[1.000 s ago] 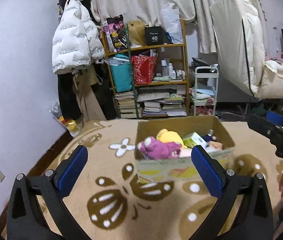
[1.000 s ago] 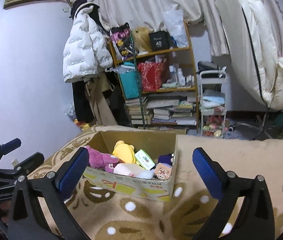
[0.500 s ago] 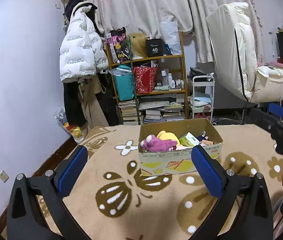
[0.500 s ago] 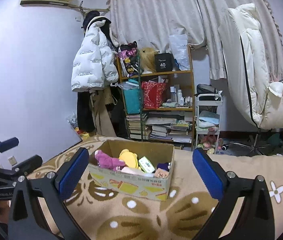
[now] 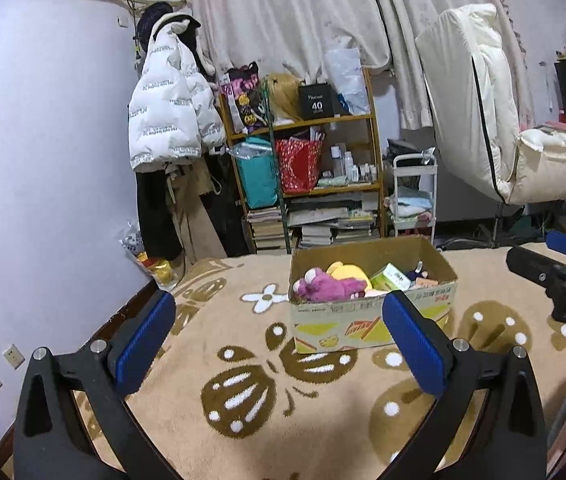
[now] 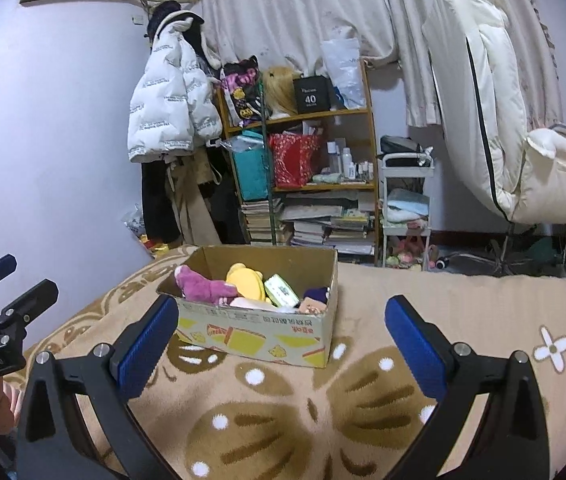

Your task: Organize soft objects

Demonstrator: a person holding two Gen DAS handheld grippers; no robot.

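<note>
Both tools empty, jaws spread wide. Left tool (image 5: 279,338) and right tool (image 6: 277,338) hang above the tan blanket (image 5: 243,360) with the brown butterfly print, well short of the cardboard box (image 5: 371,320). Nothing gripped on either side.

Box sits at 12 o'clock from the left tool, slightly toward 1; from the right tool it's at about 11 o'clock. Inside it: purple plush (image 5: 325,285) at the 9 o'clock end, yellow plush (image 5: 349,270) just behind it and touching, a green-and-white packet (image 5: 395,278) toward the middle, and a small doll with a dark hat (image 6: 315,300) at the 3 o'clock corner. A pale pink soft thing lies under the plush, too buried to name. No loose soft items visible on the blanket around the box.

Step, as I judge it: either sorting is done and the tools are parked, or a pick from the box is about to start. Can't tell which from this alone.

If picking comes next: close in on the box, come down over the rim, take the purple plush since it sits highest and nearest the wall. Pinch its body, not a limb. Watch the cardboard wall; a low approach would likely shove the light box across the blanket.
</note>
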